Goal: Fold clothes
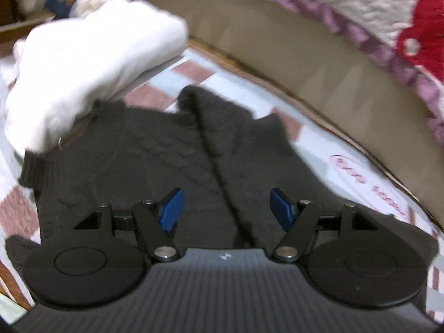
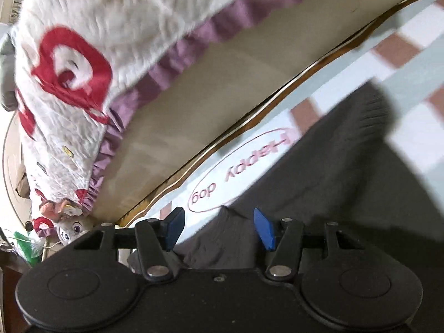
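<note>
The left gripper (image 1: 224,208) is held with its blue pads spread wide and nothing between them, above a dark grey cable-knit sweater (image 1: 155,161) that is laid on a checked pink, white and pale blue sheet (image 1: 194,69), with a folded white garment (image 1: 91,63) resting on its far corner. The right gripper (image 2: 219,229) is likewise parted and empty, over the sweater's (image 2: 319,194) edge. A beige panel (image 2: 177,116) and a quilted white cover with purple frill (image 2: 116,27) are seen beyond the sheet.

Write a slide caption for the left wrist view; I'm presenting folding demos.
Left gripper open above a dark knit sweater on a checked sheet, white garment beside.
</note>
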`<state>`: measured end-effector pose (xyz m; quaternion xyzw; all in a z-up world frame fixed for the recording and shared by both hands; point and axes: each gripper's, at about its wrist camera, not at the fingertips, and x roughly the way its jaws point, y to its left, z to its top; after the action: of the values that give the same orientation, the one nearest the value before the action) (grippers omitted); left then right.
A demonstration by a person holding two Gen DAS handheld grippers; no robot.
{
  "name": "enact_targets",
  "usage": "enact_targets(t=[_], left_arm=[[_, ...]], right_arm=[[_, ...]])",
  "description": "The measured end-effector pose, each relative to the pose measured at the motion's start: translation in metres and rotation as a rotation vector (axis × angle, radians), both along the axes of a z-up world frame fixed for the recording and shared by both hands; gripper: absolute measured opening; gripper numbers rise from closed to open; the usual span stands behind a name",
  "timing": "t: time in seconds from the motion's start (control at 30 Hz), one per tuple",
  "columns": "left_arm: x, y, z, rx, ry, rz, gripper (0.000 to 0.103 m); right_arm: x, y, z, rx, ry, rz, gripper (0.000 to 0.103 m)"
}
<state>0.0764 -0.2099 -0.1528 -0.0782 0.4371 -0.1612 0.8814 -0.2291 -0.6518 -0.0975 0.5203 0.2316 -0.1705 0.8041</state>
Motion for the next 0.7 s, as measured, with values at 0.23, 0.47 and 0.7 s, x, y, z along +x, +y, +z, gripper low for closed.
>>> enact_targets(t=[0.23, 0.47, 0.7], left_arm=[[-0.033, -0.025, 0.003, 0.064, 0.011, -0.167, 0.069], [-0.058, -0.035, -0.015, 0.148, 0.028, -0.207, 0.069], [-0.056, -0.027, -0.029, 0.197, 0.039, -0.17, 0.069]], right_arm=[[-0.125, -0.025, -0.019, 0.067, 0.285, -0.181, 0.069], [-0.167, -0.004, -0.077, 0.16, 0.358, -0.168, 0.068], [-0.141, 0.001, -0.092, 0.091, 0.308, -0.135, 0.067]])
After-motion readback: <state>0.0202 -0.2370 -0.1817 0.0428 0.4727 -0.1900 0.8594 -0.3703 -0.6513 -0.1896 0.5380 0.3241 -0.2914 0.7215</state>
